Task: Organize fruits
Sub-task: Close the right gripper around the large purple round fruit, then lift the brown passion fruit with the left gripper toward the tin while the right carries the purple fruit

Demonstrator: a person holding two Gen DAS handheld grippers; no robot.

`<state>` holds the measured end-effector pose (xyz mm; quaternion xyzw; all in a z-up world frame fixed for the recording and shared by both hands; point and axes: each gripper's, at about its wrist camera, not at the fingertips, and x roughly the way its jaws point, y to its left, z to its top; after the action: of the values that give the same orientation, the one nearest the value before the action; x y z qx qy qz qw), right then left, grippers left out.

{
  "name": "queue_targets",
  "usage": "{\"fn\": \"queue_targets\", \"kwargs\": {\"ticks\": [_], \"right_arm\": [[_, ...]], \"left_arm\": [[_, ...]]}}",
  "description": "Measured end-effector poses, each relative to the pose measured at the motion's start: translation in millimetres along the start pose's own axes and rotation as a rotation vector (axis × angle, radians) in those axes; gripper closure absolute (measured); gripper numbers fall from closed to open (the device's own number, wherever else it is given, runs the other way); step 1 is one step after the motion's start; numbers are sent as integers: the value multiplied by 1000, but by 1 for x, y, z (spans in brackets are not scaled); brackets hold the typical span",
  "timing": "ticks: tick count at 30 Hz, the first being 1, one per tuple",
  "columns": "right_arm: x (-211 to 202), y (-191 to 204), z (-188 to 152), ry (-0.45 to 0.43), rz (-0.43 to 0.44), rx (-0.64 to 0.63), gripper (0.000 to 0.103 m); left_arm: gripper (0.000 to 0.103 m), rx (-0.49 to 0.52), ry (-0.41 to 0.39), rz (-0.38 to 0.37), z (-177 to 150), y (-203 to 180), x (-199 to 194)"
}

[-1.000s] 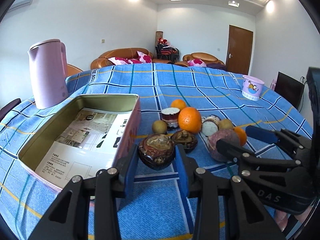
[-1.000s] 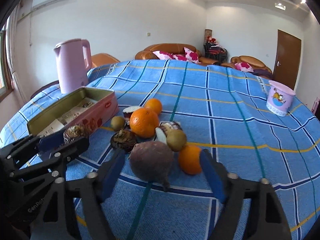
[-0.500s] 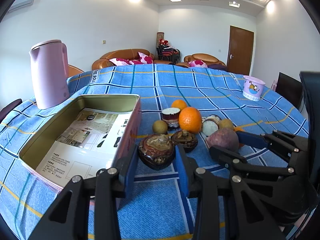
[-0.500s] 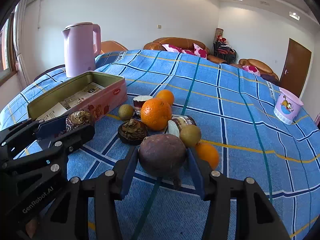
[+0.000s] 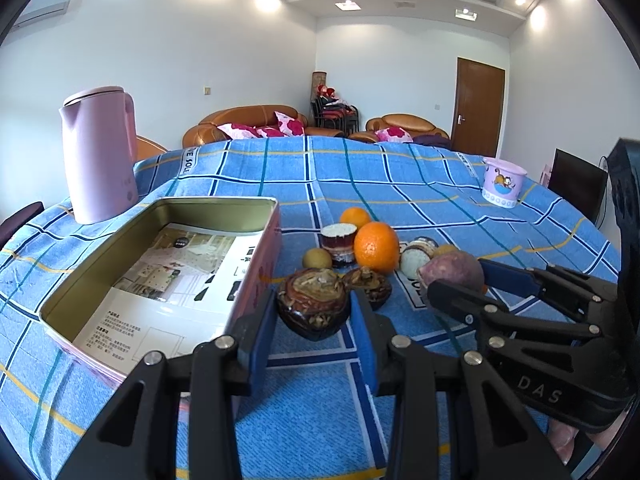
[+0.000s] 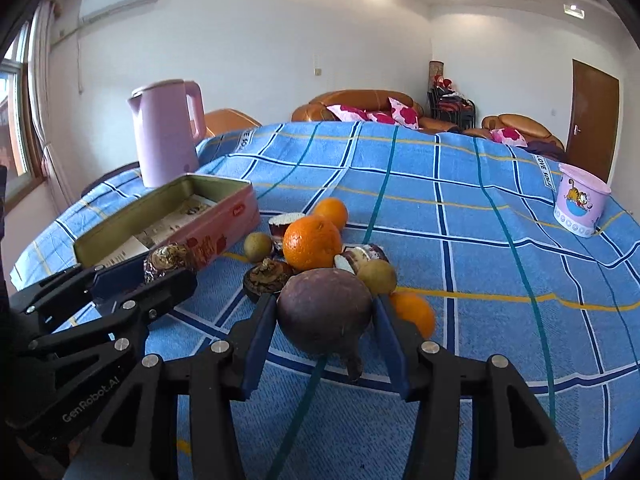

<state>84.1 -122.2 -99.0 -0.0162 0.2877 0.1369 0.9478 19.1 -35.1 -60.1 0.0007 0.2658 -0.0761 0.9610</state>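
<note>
My left gripper [image 5: 314,316] is shut on a dark brown mangosteen [image 5: 313,307], held just right of the open pink tin box [image 5: 160,280]. My right gripper [image 6: 324,320] is shut on a round purple fruit [image 6: 324,316] and holds it a little above the cloth. It also shows at the right in the left wrist view [image 5: 450,274]. On the table lie a big orange [image 6: 312,242], a smaller orange [image 6: 331,211], another orange [image 6: 414,312], halved mangosteens [image 6: 286,222], a second whole mangosteen [image 6: 268,278] and small brown fruits [image 6: 258,246].
A pink kettle [image 5: 100,152] stands behind the tin at the left. A pink cartoon cup [image 6: 580,206] stands at the far right. The blue checked tablecloth [image 6: 480,240] covers the table. Sofas and a door lie beyond.
My right gripper closed on the purple fruit and lifted it slightly. My left gripper has stayed shut on the mangosteen and barely moved.
</note>
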Motion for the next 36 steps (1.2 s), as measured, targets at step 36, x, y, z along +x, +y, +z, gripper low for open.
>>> {"fn": "queue_targets", "kwargs": {"ticks": [36], "right_arm": [[-27,-8,-6,-170,44,25,52]], "left_arm": [[64,25,-75,24,4,-4,-10]]}}
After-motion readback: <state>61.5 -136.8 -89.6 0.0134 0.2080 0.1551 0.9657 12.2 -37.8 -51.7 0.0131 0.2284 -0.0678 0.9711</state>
